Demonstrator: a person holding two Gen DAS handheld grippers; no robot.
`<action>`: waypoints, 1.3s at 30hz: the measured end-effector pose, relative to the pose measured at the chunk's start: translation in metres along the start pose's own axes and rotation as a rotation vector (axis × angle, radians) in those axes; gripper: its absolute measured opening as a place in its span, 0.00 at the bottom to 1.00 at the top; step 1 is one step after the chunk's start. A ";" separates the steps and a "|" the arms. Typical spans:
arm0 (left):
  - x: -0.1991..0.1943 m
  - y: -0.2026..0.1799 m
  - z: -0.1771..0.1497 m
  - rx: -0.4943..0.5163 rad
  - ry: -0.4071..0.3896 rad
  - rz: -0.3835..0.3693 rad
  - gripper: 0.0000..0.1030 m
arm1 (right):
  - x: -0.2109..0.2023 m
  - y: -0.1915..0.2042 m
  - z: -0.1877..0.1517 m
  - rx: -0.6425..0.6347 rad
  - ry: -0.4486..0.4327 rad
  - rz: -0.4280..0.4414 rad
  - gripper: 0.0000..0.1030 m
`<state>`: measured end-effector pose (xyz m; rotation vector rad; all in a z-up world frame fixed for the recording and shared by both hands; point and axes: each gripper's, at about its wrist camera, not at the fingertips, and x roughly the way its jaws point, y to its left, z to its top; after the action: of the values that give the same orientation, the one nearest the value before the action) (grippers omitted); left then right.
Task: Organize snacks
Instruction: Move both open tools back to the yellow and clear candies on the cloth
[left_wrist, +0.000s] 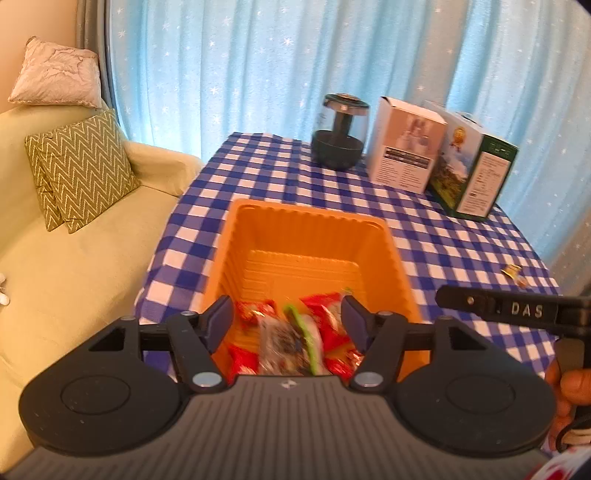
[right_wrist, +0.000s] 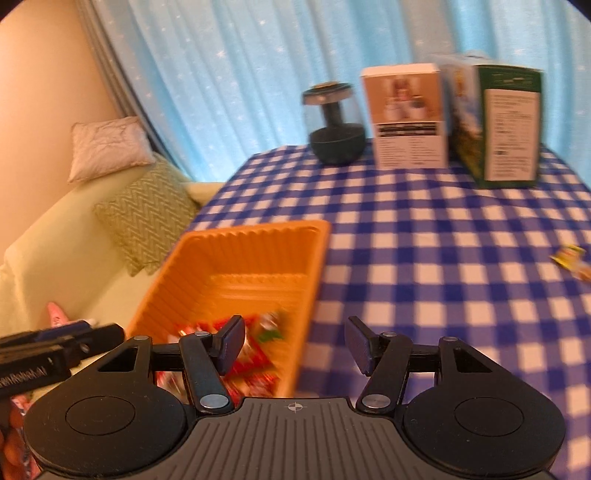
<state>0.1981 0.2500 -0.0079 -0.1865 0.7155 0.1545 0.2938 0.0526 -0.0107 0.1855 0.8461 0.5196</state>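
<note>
My left gripper (left_wrist: 288, 325) hangs spread over the near end of the orange tray (left_wrist: 236, 236), gripping nothing; the snack packets (left_wrist: 295, 339) lie piled inside it. My right gripper (right_wrist: 294, 345) is likewise spread and empty, over the checked tablecloth (right_wrist: 443, 258). One small wrapped sweet (right_wrist: 570, 258) lies far right. I judge it light, crinkly and slippery (blurred, though), so I'd pinch its twisted end.
</note>
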 end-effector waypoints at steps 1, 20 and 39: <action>-0.006 -0.005 -0.002 0.000 -0.002 -0.001 0.64 | -0.010 -0.002 -0.005 0.001 -0.002 -0.015 0.58; -0.093 -0.100 -0.057 0.033 -0.012 -0.080 0.88 | -0.167 -0.045 -0.074 0.027 -0.092 -0.176 0.65; -0.076 -0.208 -0.055 0.180 0.015 -0.231 0.91 | -0.227 -0.145 -0.089 0.190 -0.149 -0.331 0.66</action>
<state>0.1486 0.0294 0.0260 -0.0976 0.7137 -0.1318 0.1556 -0.1915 0.0303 0.2489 0.7604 0.1130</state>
